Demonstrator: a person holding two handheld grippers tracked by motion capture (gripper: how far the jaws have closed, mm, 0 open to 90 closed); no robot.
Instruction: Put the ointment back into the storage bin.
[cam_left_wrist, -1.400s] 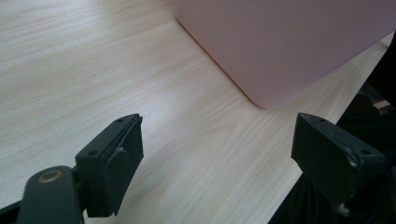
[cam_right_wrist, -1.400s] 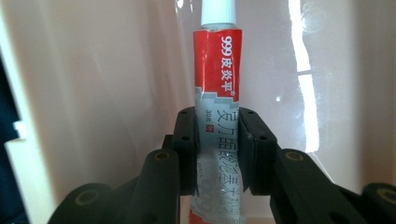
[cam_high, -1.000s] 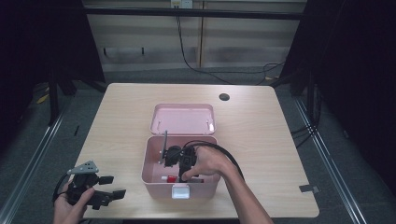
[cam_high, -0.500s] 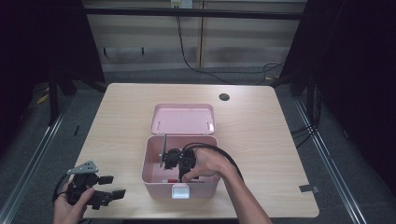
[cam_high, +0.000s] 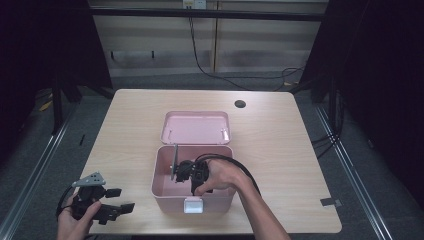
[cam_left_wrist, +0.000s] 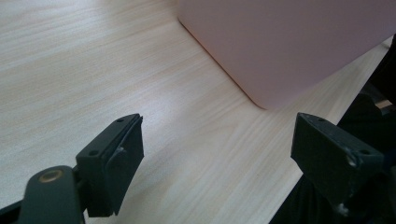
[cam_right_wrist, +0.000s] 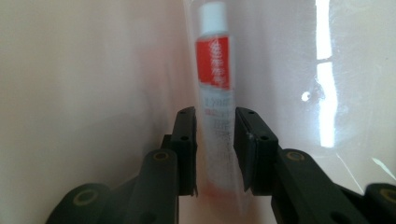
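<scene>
Tube (cam_right_wrist: 215, 116), white with a red label, lying inside the pink box (cam_high: 165, 197) toward its 9 o'clock wall, clamped between the jaws of the right gripper (cam_right_wrist: 215, 149). Best lifted straight up, kept clear of the box rim. Left gripper (cam_left_wrist: 219, 149) spread wide and empty, at 8 o'clock off the box on the table (cam_high: 125, 130).

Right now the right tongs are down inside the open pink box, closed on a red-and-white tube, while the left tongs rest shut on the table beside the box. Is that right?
Not quite: the left tongs are open, not shut. The left gripper view shows their jaws wide apart over bare table beside the pink box. The rest stands: the right gripper view shows the right tongs closed on the red-and-white tube.
</scene>
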